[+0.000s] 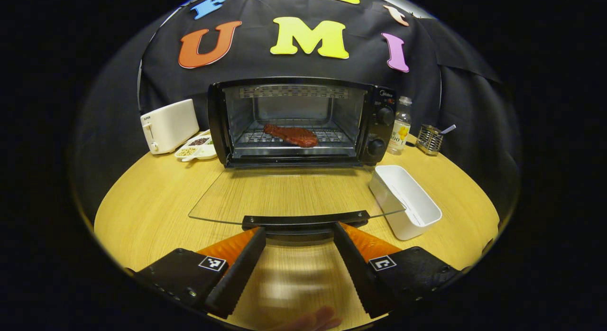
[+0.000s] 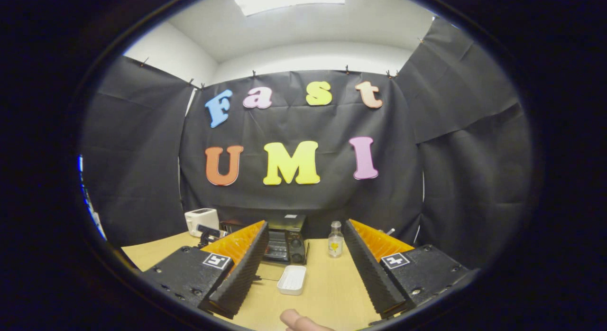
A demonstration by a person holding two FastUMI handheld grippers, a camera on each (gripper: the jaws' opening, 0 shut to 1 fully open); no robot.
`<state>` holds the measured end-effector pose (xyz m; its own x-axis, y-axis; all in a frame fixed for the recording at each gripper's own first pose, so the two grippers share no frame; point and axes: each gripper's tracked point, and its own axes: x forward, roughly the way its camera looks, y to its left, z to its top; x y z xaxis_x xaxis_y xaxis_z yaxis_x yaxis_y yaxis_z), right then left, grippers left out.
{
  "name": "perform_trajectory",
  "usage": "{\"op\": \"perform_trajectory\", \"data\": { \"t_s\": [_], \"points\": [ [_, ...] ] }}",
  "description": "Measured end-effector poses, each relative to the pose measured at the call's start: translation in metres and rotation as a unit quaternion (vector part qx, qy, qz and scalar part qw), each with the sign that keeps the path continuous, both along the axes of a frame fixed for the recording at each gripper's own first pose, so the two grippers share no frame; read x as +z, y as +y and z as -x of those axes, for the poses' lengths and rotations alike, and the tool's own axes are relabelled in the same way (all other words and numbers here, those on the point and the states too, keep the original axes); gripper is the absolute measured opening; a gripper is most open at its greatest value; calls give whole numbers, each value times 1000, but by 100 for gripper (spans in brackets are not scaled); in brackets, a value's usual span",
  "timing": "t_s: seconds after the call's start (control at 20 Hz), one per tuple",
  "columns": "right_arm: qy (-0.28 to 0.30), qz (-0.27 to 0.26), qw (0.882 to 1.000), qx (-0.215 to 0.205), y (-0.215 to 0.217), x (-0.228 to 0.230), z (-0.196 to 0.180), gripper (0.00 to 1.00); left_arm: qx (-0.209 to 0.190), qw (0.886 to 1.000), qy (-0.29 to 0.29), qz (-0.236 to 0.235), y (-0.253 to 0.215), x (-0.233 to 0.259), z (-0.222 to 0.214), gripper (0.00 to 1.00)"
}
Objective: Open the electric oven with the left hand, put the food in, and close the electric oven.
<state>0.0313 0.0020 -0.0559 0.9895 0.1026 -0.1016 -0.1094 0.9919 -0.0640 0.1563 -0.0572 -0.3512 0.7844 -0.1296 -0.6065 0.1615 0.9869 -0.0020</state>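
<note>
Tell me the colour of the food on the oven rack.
Reddish-brown; the food shows best in the left gripper view, on the oven rack.

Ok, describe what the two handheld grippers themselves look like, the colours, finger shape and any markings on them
The left gripper and the right gripper look alike: two long black fingers with ribbed, toothed inner faces, backed by orange ridged panels. Each finger sits on a bulky black block with small screws, and each block carries a small square black-and-white tag. No cables are visible. A bare fingertip shows at the bottom edge; no sleeve is in view.
</note>
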Motion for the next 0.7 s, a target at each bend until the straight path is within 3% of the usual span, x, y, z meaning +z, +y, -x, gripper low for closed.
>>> {"op": "perform_trajectory", "data": {
  "t_s": [0.3,0.55,0.7],
  "points": [
    [6,-9,1000,5,-3,-4,1,100,-1,1000,8,9,-1,19,-5,93],
    [13,-14,1000,15,2,-10,-1,100,4,999,-33,-15,4,43,-21,93],
    [16,-8,1000,9,0,-10,-2,100,-5,998,-61,-7,0,63,-34,94]
  ]
}}
